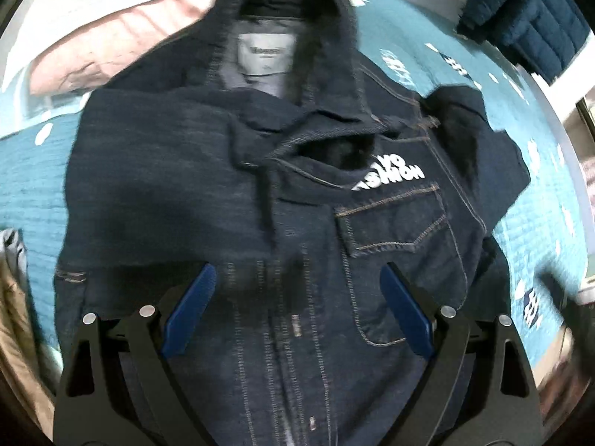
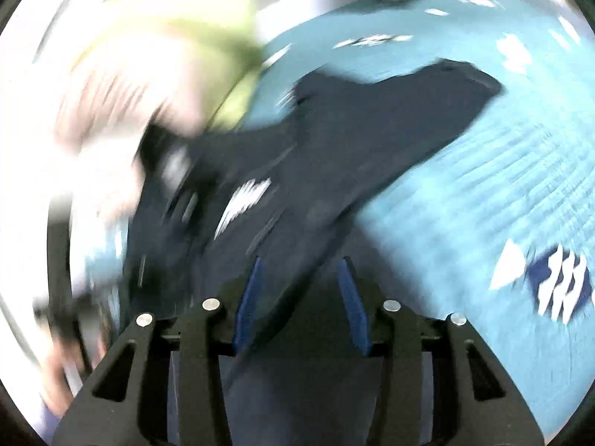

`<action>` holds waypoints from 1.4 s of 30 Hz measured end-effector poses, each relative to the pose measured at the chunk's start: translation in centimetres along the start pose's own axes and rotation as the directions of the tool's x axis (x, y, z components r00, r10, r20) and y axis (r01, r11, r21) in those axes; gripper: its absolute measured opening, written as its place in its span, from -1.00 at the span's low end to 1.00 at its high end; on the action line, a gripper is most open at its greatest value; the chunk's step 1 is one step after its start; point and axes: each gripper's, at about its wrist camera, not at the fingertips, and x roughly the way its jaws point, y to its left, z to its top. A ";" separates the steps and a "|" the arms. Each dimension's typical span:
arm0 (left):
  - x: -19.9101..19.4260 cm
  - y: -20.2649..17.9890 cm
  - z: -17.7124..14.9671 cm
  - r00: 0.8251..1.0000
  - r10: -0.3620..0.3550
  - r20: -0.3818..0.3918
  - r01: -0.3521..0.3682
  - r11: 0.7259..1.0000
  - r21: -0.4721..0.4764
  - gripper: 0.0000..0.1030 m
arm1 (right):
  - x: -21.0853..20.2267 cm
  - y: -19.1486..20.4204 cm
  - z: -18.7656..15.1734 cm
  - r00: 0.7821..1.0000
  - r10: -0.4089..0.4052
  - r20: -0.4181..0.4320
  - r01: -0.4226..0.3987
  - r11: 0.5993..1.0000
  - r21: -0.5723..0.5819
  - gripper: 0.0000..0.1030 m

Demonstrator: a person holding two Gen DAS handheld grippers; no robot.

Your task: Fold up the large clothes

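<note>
Both grippers open above the dark denim jacket [image 1: 282,193].

Left gripper [image 1: 297,282]: blue fingers [image 1: 191,301] spread wide over the jacket front, gripping nothing. Right gripper [image 2: 301,278]: jaws partly apart, a jacket fold lying between them, unpinched; view blurred. The jacket lies on the teal bedspread [image 1: 438,70].

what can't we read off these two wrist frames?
- Neck label on the denim jacket, left wrist view: print too small and soft.
- White chest lettering: collar flap covers its start.
- Jacket hem: cut off by the bottom edge, behind the left claw.
- Right wrist view: motion blur; whether the right claw touches the fabric is unclear.
</note>
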 end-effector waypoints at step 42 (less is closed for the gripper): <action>5.9 1.4 7.9 0.910 -0.412 0.048 0.412 0.885 -0.215 0.91 | -2.4 5.2 14.7 0.895 0.304 0.326 -0.220 0.938 -0.269 -0.94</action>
